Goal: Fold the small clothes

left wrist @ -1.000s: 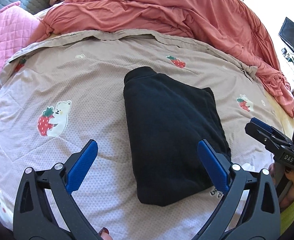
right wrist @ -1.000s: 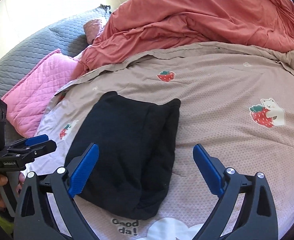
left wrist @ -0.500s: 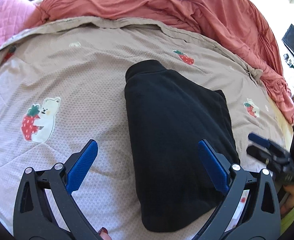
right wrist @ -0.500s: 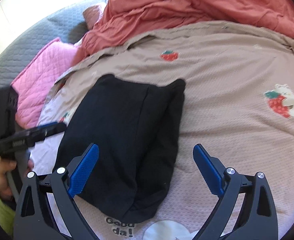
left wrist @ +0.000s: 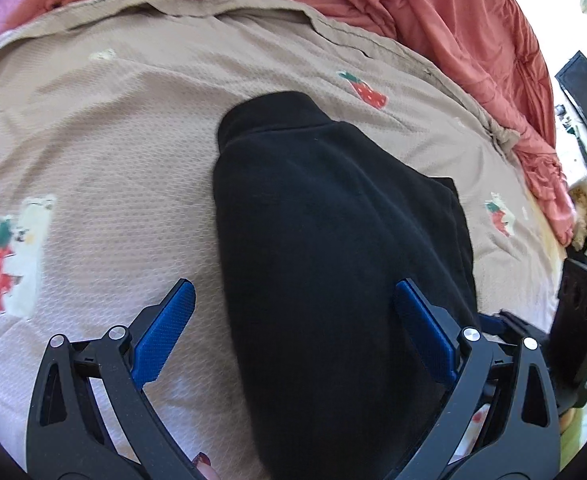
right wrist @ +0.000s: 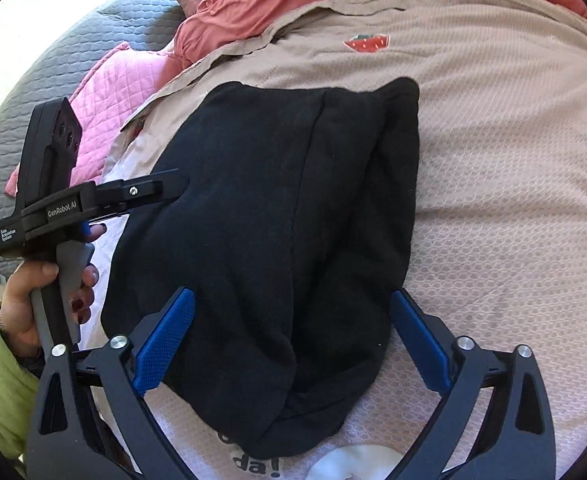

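Black cloth (left wrist: 333, 248), folded, is spread on the beige blanket (left wrist: 113, 152). It is straddled by the wide-open left gripper (left wrist: 293, 320) and the right gripper (right wrist: 291, 330) (equally spread, nothing pinched). Farther off, a rust quilt (left wrist: 433, 20) is bunched.
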A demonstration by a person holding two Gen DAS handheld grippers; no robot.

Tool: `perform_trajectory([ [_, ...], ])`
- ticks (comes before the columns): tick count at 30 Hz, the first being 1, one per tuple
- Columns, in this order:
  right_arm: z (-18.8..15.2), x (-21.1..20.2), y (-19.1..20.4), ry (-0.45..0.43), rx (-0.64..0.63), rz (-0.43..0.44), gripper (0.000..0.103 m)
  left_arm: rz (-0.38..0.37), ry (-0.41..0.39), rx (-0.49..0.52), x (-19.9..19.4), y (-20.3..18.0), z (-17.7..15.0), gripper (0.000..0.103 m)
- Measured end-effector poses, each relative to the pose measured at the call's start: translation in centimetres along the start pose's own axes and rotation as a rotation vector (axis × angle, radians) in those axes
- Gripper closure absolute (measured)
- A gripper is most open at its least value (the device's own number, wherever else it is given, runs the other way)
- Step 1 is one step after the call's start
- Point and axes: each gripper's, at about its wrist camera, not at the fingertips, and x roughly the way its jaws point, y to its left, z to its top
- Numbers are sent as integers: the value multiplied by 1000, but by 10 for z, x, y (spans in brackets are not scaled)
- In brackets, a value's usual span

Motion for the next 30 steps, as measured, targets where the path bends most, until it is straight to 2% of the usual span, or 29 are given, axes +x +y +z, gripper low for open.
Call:
perform_trajectory([
  [6,-2,8,-4,-16,23,18,4,-55,21,-1,13,-5,0,12],
  [8,-2,10,-3,-23,26,19,4,-43,20,13,15,-9,0,12],
  [12,1,6,-3,-36,21,16,11,-59,24,7,17,-7,1,12],
  [15,2,0,-14,-63,56,-12,8,-77,26,-1,19,-5,0,12],
  [17,1,4,-23,-50,102,25,7,-78,24,-1,19,-5,-1,12],
  [19,-1,8,-21,-50,94,37,7,-79,23,-1,20,-6,0,12],
  [22,-1,14,-9,-38,54,104,16,-83,24,-3,21,-6,0,14],
  [24,0,16,0,-34,2,75,18,-76,24,3,21,-7,0,17],
  [26,1,16,-4,-35,15,84,19,-74,20,14,18,-8,-1,20],
  [28,1,18,-7,-43,33,72,10,-73,19,19,19,-10,0,21],
  [30,-1,22,-5,-51,31,65,6,-71,24,19,20,-9,0,20],
])
